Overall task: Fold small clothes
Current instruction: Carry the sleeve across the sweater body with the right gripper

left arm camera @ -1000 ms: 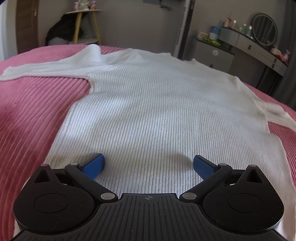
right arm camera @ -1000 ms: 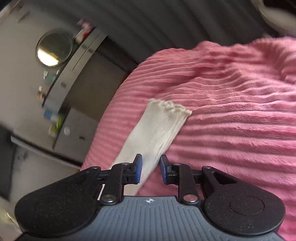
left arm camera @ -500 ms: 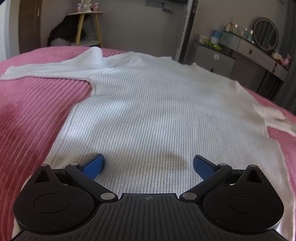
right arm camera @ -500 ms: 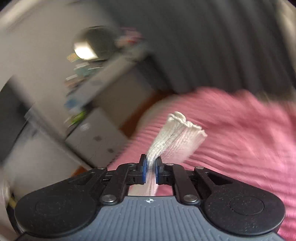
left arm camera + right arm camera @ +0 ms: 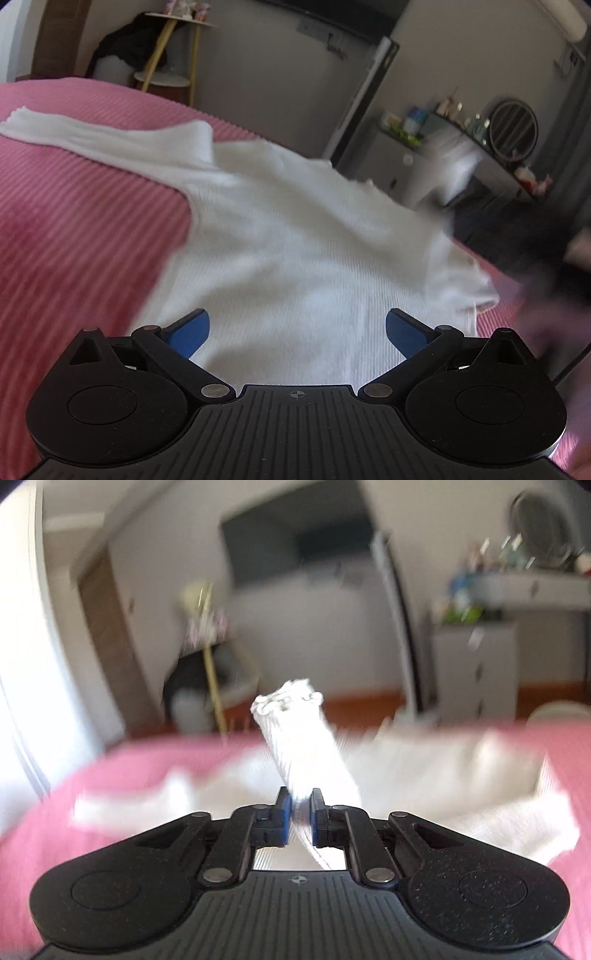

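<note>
Now the right gripper (image 5: pixel 298 814), pinched shut on the sleeve of the white ribbed knit sweater (image 5: pixel 295 236) on the pink bed cover (image 5: pixel 81 206), has lifted it up to fold inward, while the left gripper (image 5: pixel 297 328) waits wide open above the hem.

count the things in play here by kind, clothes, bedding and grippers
clothes: 1, the white ribbed sweater, its sleeve pinched up off the bed
bedding: 1, the pink blanket
grippers: 2, left gripper jaws wide, right gripper clamped
total: 4
</note>
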Available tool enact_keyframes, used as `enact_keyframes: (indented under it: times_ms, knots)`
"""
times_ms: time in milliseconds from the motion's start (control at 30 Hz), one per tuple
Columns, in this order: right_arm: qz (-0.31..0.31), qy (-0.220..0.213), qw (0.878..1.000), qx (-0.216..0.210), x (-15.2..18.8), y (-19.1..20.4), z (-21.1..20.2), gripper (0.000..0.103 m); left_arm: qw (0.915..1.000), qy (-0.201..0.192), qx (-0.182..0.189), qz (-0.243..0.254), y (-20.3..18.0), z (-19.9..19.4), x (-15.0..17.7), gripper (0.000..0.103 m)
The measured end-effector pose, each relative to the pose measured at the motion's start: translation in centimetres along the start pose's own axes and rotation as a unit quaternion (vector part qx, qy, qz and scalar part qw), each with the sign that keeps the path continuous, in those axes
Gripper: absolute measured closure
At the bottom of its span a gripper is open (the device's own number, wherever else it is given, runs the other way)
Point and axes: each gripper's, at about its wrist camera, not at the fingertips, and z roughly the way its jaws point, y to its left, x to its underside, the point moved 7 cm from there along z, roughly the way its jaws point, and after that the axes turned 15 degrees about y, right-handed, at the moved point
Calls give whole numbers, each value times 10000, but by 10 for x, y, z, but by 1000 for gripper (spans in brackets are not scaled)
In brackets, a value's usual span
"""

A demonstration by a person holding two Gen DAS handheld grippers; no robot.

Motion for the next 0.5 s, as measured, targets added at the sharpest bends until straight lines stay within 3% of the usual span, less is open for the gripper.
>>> enact_keyframes:
  times_ms: [33,100,267,367,500]
  knots:
    - [2,367,9993,-21,12,6,14,87,10000,17,34,-48,4,0,-2,0]
    - [222,517,9983,-151,30,6,18,86,9997,80,165,-139,11,0,-8,0]
    - [1251,-121,9920,139,52,-53,-19,69,9984,177,530,-7,8,9,-31,0]
    - [1852,-334,9819,219,69,-97,-34,69,9956,361,865,-79,7,25,-52,0]
    - [2778,-509,9591,-205,68,-152,-32,69,9876,754,1238,-605,4,58,-72,0]
